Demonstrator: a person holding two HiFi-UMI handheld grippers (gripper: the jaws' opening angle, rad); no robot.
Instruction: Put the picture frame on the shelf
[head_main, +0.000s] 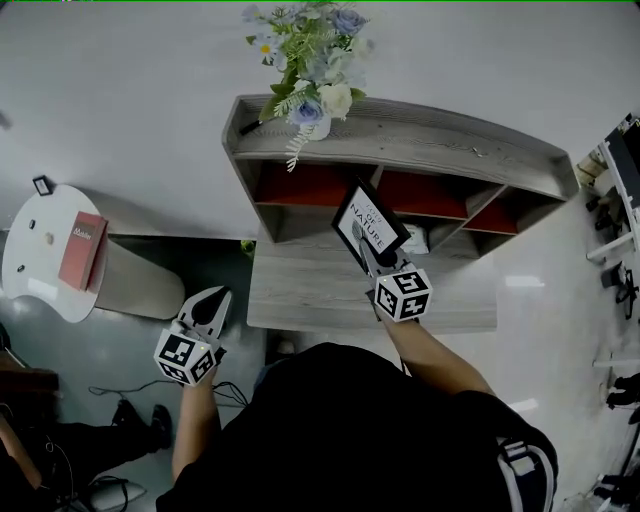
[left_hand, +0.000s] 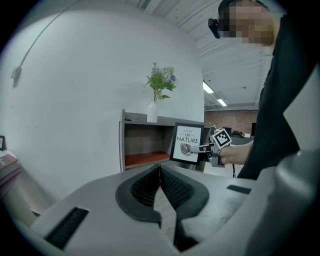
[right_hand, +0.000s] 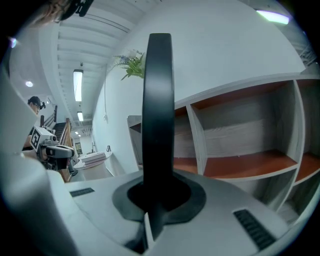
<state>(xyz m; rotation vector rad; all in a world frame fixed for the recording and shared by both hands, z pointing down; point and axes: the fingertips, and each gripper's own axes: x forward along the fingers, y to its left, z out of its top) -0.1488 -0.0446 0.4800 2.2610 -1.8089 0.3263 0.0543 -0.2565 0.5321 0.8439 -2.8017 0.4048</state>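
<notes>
The picture frame (head_main: 370, 222) is black-edged with a white print reading "NATURE". My right gripper (head_main: 360, 240) is shut on its lower edge and holds it upright, in front of the middle red-floored compartment of the grey wooden shelf (head_main: 420, 145). The left gripper view shows the frame (left_hand: 188, 143) and the right gripper (left_hand: 197, 148) before the shelf (left_hand: 135, 120). In the right gripper view the frame (right_hand: 158, 110) stands edge-on between the jaws, with the shelf compartments (right_hand: 240, 130) close behind. My left gripper (head_main: 212, 303) hangs low at the left, shut and empty (left_hand: 160, 172).
A white vase of flowers (head_main: 312, 70) stands on the shelf's top at the left. The wooden desk surface (head_main: 300, 290) lies under the shelf. To the far left is a round white side table (head_main: 30, 280) with a red book (head_main: 82, 250). Racks (head_main: 620, 200) stand on the right.
</notes>
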